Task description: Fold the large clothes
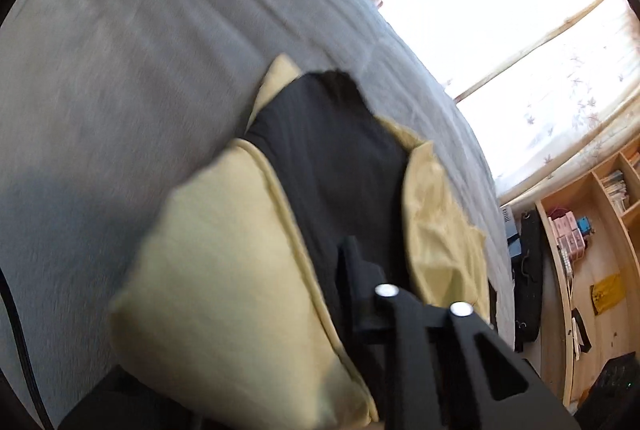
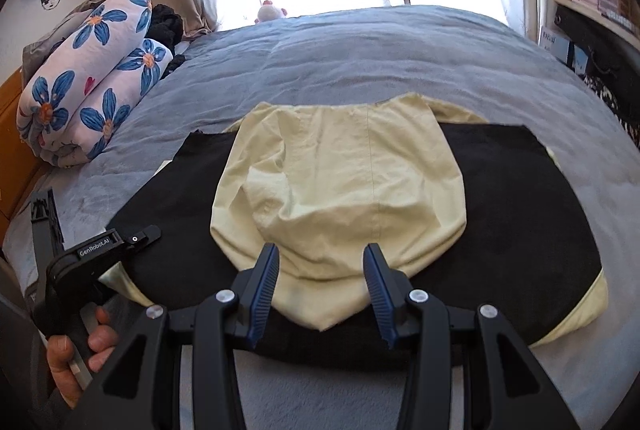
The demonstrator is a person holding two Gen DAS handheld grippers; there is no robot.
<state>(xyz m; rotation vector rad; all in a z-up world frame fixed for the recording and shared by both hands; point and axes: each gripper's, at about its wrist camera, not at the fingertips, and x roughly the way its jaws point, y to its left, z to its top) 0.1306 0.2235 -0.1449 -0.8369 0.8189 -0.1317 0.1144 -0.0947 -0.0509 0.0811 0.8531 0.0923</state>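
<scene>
Pale yellow garment point(image 2: 340, 182) over black cloth point(image 2: 520, 214) on grey bed point(image 2: 360, 46); floral quilt point(image 2: 92, 82) beside. Right gripper point(image 2: 322, 294) jaws apart, empty; left gripper point(image 2: 146, 235) jaws narrow, hold unclear.

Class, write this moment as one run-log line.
left gripper: shut at garment edge, grip unclear | right gripper: open over yellow flap | black-and-yellow garment: part-folded on grey bed

Pale yellow garment point(image 2: 332, 182) lies over a black cloth point(image 2: 520, 198) on a grey bed point(image 2: 360, 46). At ten o'clock, a white quilt point(image 2: 92, 86) patterned with blue flowers.
</scene>
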